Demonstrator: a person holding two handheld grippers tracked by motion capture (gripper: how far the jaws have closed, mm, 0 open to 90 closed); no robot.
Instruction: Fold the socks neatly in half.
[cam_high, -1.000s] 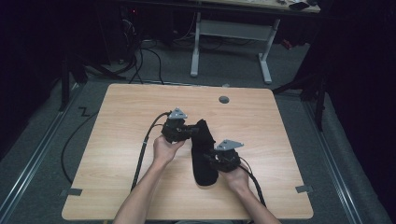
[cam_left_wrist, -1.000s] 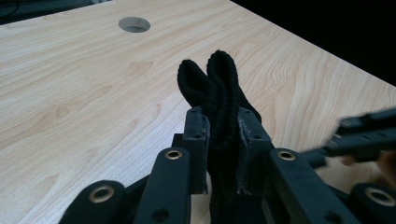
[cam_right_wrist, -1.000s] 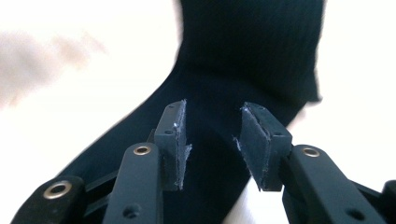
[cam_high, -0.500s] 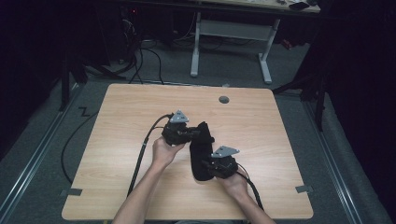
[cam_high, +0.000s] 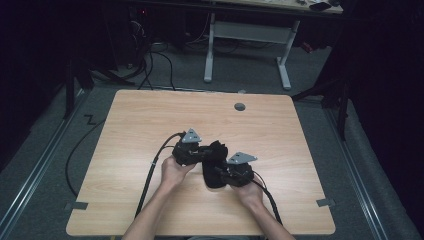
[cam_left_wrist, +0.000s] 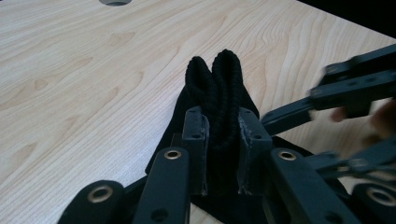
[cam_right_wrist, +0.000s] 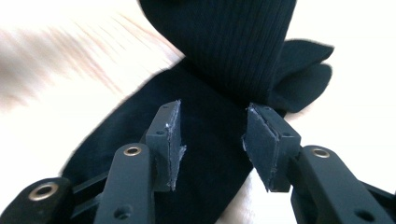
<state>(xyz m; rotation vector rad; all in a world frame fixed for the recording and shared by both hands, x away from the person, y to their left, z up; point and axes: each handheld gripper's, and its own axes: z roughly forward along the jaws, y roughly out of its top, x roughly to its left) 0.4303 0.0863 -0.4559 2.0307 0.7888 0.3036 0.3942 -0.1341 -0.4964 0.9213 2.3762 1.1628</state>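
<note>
Black ribbed sock lies in the middle of my wooden table. My left claw pinches its folded cuff. My right claw has just been opening, spread above the sock.

Dim room, table lit from above; right gripper view overexposed, blurred bg.

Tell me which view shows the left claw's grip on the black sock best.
The left gripper view: the left claw pinches the black sock's ribbed folds. The high view shows a dark bundle; the right gripper view shows sock fabric beyond open pads.
</note>
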